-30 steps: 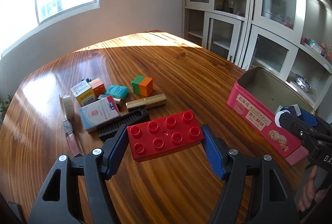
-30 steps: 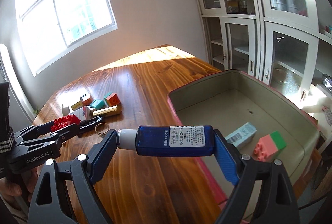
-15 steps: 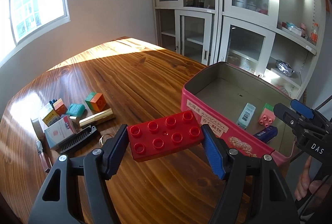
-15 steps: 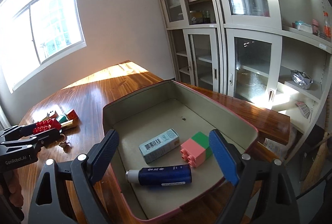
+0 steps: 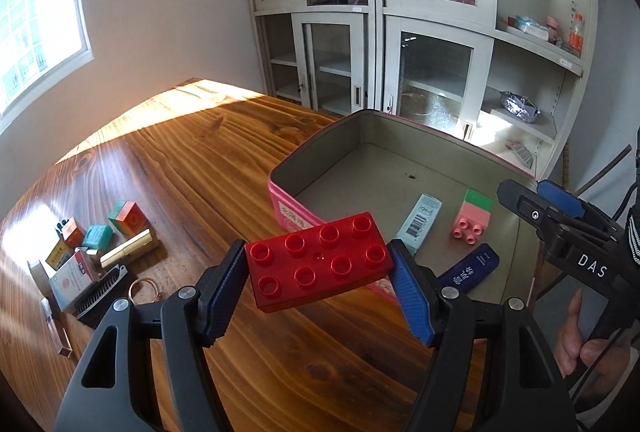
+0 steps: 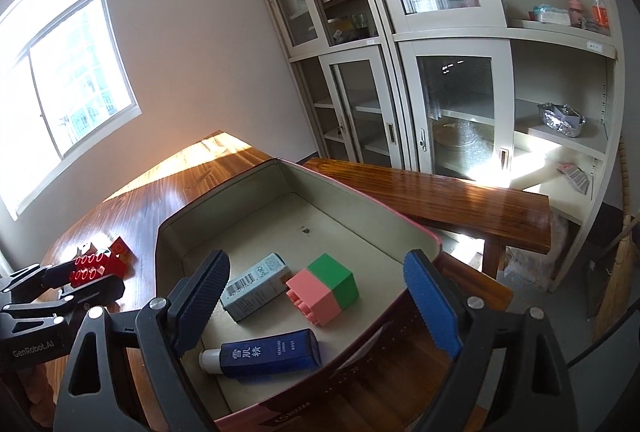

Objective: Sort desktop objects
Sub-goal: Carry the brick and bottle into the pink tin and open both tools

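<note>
right gripper [image 6: 316, 296] jaws wide apart, nothing between them, above pink tin [image 6: 172, 232] | in tin: blue bottle [image 6: 272, 354] on its side, pale box [image 6: 256, 286], pink-green block [image 6: 324, 290] touching box | far left: left gripper [image 6: 86, 274] clamps red brick [image 6: 86, 268] over wooden table [image 6: 144, 200]

A: What stands beyond the tool?
B: A grey glass-door cabinet [image 5: 400, 32] straight ahead, a window [image 6: 68, 80] to the upper left.
A: And off to its right?
B: A broom [image 6: 618, 264] leaning by the cabinet.
</note>
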